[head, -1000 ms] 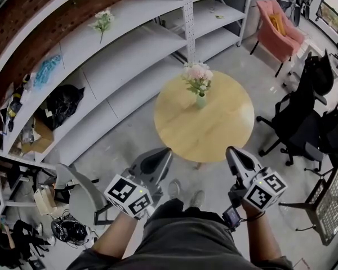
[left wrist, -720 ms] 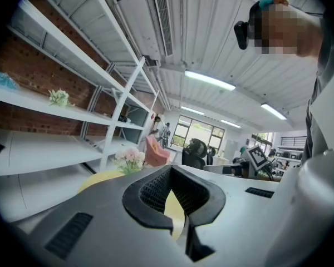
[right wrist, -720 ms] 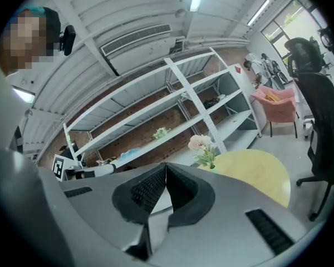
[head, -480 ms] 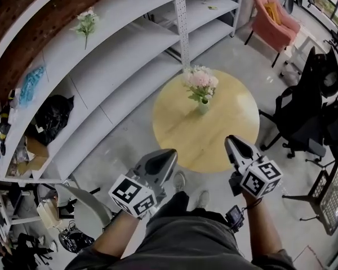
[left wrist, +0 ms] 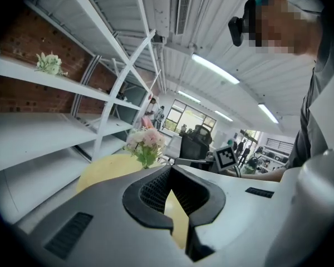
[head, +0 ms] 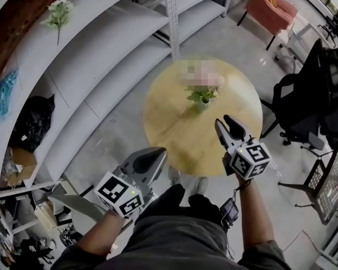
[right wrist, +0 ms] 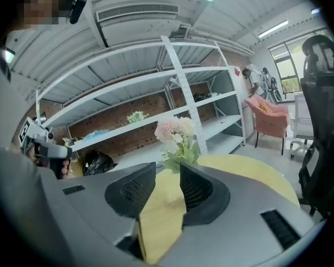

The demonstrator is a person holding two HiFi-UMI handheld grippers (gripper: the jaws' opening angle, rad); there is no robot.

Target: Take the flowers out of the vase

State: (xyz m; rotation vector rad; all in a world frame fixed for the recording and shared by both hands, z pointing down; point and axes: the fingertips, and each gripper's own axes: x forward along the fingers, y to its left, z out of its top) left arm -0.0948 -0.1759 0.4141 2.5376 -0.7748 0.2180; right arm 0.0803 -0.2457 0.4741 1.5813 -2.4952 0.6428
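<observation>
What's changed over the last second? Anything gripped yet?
Both grippers moved forward toward the table; the right gripper is now over its edge, jaws opening, nothing between them. Left gripper stays shut, short of the table. Flowers remain in the vase.

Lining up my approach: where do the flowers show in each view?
Head view: flowers upper centre, partly under a mosaic patch.
Left gripper view: flowers left of centre, mid-height.
Right gripper view: flowers at centre.
Shared landmark: the round yellow table under them.
</observation>
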